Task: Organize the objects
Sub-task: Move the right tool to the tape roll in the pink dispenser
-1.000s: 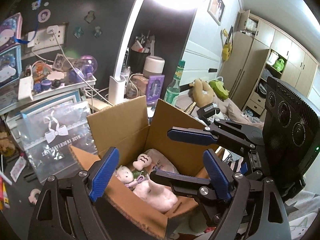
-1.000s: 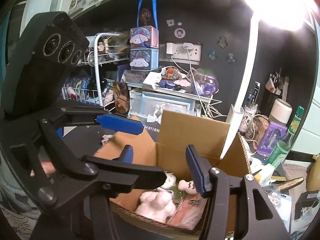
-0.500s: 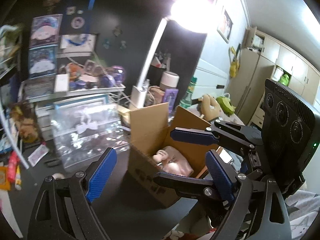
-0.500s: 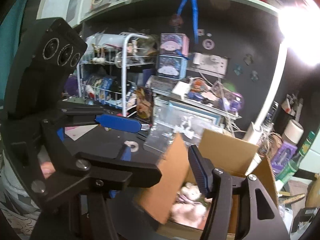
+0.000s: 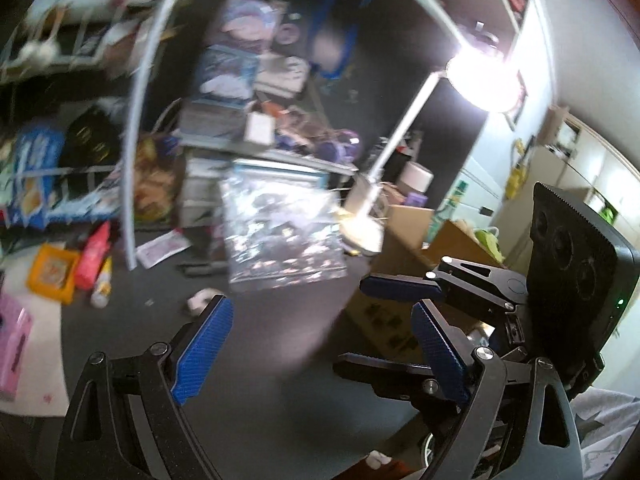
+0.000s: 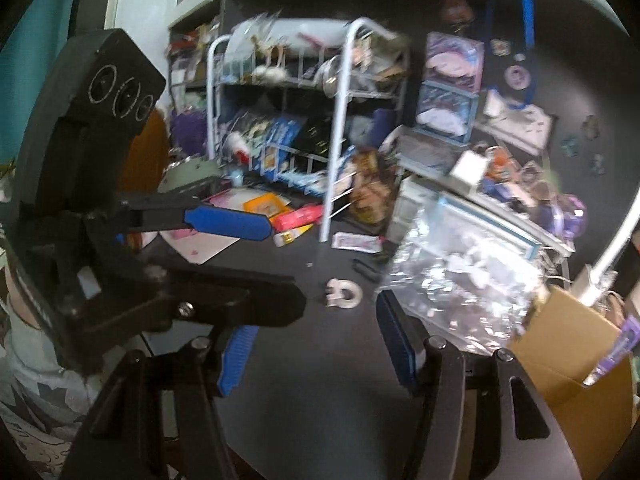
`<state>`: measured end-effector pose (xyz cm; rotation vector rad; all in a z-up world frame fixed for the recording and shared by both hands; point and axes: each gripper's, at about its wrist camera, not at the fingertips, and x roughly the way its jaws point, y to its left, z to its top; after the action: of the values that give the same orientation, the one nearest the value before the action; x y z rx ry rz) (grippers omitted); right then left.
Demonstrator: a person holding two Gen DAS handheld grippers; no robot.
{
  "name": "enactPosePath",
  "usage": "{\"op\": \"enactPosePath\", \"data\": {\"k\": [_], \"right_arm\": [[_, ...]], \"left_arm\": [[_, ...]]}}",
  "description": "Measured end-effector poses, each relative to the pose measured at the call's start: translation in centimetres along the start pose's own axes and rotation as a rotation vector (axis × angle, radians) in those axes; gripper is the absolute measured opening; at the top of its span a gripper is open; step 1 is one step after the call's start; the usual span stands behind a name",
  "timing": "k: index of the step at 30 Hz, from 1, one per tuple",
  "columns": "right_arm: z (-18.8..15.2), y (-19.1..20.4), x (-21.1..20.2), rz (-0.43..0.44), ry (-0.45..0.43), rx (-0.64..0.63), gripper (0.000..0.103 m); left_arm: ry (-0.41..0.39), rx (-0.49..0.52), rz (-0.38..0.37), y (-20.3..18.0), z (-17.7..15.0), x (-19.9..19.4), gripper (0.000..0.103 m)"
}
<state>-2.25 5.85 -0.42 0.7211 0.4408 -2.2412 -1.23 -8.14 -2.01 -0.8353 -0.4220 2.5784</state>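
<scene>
Cardboard box [image 6: 576, 364] is plain brown, its flaps standing up, and sits on the dark tabletop [image 6: 328, 380] at the right edge of the right wrist view; the left wrist view shows it [image 5: 404, 240] partly behind the right tool, and what lies inside cannot be made out in either picture. Both views are blurred.

Nearest the camera, the left tool [image 5: 320, 348] has its blue-padded fingers spread wide apart with nothing between them, only bare tabletop [image 5: 280, 360] below. The right tool [image 6: 316, 348] is likewise wide apart and holds nothing. In the left wrist view the right tool [image 5: 384, 320] sits just to the right of the left one, close in front of the box.

A little beyond the tools a small pale ring-shaped trinket [image 6: 343, 292] lies alone on the tabletop. Past it, a clear crinkled plastic bag [image 6: 460, 280] stands between the trinket and the box, just beside the box's left flap. Farther left lie a yellow packet [image 5: 52, 272] and a red tube [image 5: 94, 256] near the foot of a white wire rack [image 6: 312, 120] crowded with packages. At the back, stacked pastel boxes [image 6: 450, 84] rest against the dark wall, and a white desk lamp [image 5: 476, 76] glares brightly over the box.
</scene>
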Motion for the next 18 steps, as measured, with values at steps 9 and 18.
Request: {"op": "enactPosePath", "data": {"k": [9, 18], "right_arm": [[-0.2, 0.3, 8.3, 0.062, 0.132, 0.032, 0.056], [-1.6, -2.5, 15.3, 0.064, 0.237, 0.115, 0.056]], "left_arm": [[0.066, -0.101, 0.040, 5.9, -1.8, 2.1, 0.090], [0.147, -0.170, 0.072, 9.9, -2.6, 5.6, 0.090]]}}
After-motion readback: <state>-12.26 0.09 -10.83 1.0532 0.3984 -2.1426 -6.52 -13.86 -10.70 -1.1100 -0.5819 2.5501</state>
